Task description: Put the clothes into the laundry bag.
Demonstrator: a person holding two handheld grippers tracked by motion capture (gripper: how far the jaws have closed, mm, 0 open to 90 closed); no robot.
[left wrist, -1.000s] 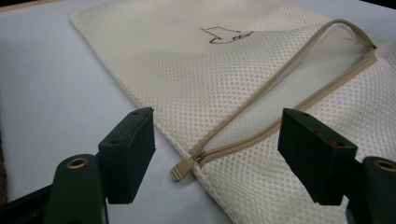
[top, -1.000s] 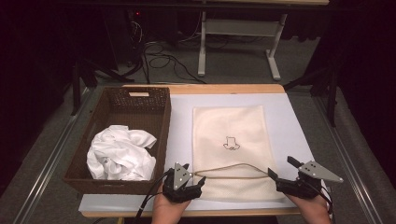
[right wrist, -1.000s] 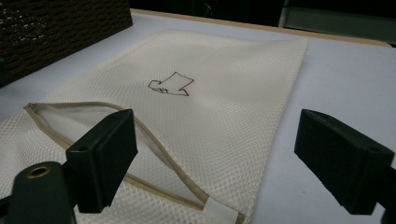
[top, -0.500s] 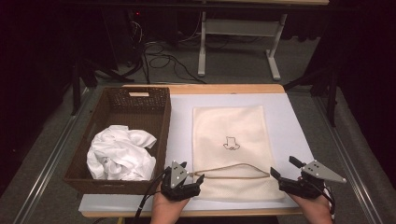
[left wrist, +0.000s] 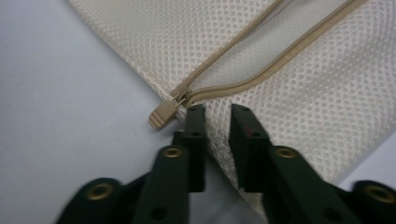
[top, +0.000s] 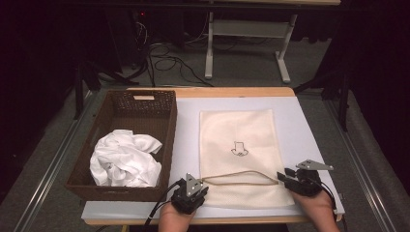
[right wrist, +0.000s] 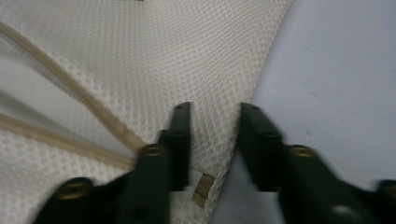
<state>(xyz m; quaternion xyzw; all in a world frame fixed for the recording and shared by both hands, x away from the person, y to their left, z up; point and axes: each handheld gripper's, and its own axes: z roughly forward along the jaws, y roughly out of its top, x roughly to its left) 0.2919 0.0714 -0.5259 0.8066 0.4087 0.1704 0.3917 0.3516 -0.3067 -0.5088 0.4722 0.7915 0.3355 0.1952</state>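
Both grippers' jaws have just been closing on the mesh bag (top: pixel 240 154) edges.

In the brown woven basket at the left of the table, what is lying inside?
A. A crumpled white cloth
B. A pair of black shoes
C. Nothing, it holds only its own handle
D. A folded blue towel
A: the high view shows a crumpled white cloth bunched in the near end of the brown woven basket, beside the cream mesh bag lying flat on the table.
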